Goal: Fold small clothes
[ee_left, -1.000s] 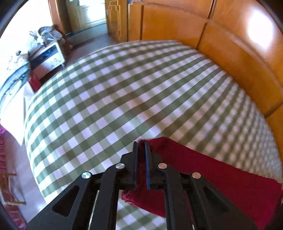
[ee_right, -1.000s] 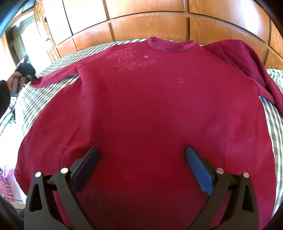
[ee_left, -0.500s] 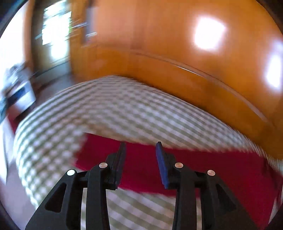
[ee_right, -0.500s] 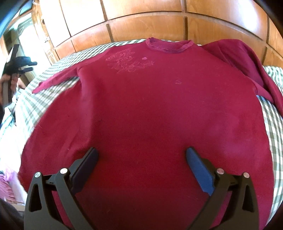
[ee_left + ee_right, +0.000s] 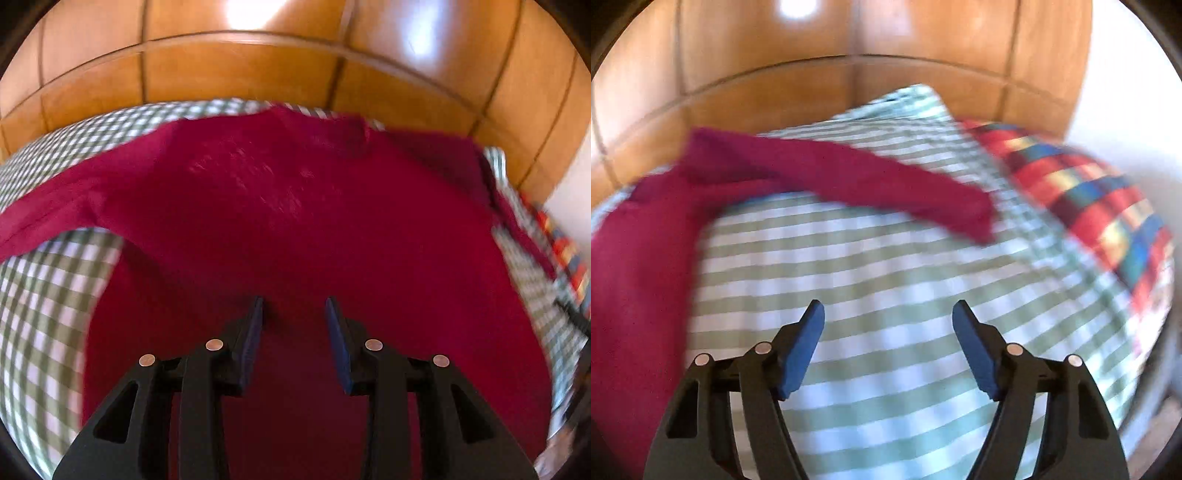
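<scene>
Our right gripper [image 5: 888, 314], fingers wide and empty, faces the red sweater's [image 5: 295, 240] sleeve [image 5: 886, 184], lying ahead across the bed [image 5: 886, 277]; our left gripper [image 5: 293, 314] hovers half-open over the body.

one red sweater [image 5: 295, 240], two grippers [image 5: 294, 314], one plaid pillow [image 5: 1089, 206]

Matt red cloth sweater [image 5: 295, 236], checked cloth bedsheet [image 5: 886, 288], glossy wood headboard [image 5: 236, 66].

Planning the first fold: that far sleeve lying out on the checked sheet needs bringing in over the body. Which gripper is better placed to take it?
Right. The right gripper is open over the checked sheet, facing the sleeve. The left gripper, also open, hovers over the sweater's body.
</scene>
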Demonstrator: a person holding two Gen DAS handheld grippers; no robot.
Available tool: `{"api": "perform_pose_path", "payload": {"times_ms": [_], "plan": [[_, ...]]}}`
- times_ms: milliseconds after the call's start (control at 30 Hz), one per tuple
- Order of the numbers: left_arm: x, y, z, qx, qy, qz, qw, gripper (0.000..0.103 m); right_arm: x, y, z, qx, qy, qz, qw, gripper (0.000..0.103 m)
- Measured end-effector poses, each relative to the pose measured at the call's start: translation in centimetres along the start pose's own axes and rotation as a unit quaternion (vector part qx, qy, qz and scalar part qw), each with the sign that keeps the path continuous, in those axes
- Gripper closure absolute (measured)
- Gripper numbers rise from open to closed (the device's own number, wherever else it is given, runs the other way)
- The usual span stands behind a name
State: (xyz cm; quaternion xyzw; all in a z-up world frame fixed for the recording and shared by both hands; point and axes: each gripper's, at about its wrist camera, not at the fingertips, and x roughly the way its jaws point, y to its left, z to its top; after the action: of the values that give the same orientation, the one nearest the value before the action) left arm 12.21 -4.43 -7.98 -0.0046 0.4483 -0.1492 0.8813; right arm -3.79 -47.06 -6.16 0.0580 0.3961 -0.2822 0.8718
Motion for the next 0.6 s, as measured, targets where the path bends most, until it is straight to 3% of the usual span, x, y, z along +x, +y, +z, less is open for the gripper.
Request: {"api": "perform_pose_path", "payload": {"times_ms": [133,233,300,333,467,600], "plan": [[0.8,-0.1,-0.1,0.005,0.000,0.011,0.9999,0.061,3.7,-2.0,2.1,-0.026,0.003,-0.046,0.999,0.036],[0.8,0.7,0.0,-0.005,0.003,0.003,1.0000,0.059,7.2,-2.9,3.5,-0.036,0.021,-0.051,0.998,0.047],[0.9,0.7,-0.2,-0.005,0.002,0.004,1.0000,0.058,8.7,-2.8,4.0,-0.049,0.038,-0.039,0.997,0.081],[0.7,0.6,-0.5,-0.003,0.001,0.007,1.0000,0.057,8.8,-2.8,4.2,-0.056,0.041,-0.037,0.997,0.089],[0.6,0.3,-0.7,0.003,-0.001,0.014,0.9999,0.056,5.3,-3.4,5.4,-0.036,0.023,0.008,0.999,0.095],[0.6,0.4,-0.7,-0.002,-0.005,0.009,0.9999,0.056,-1.9,-5.7,7.6,-0.004,-0.035,0.059,0.998,0.095]]}}
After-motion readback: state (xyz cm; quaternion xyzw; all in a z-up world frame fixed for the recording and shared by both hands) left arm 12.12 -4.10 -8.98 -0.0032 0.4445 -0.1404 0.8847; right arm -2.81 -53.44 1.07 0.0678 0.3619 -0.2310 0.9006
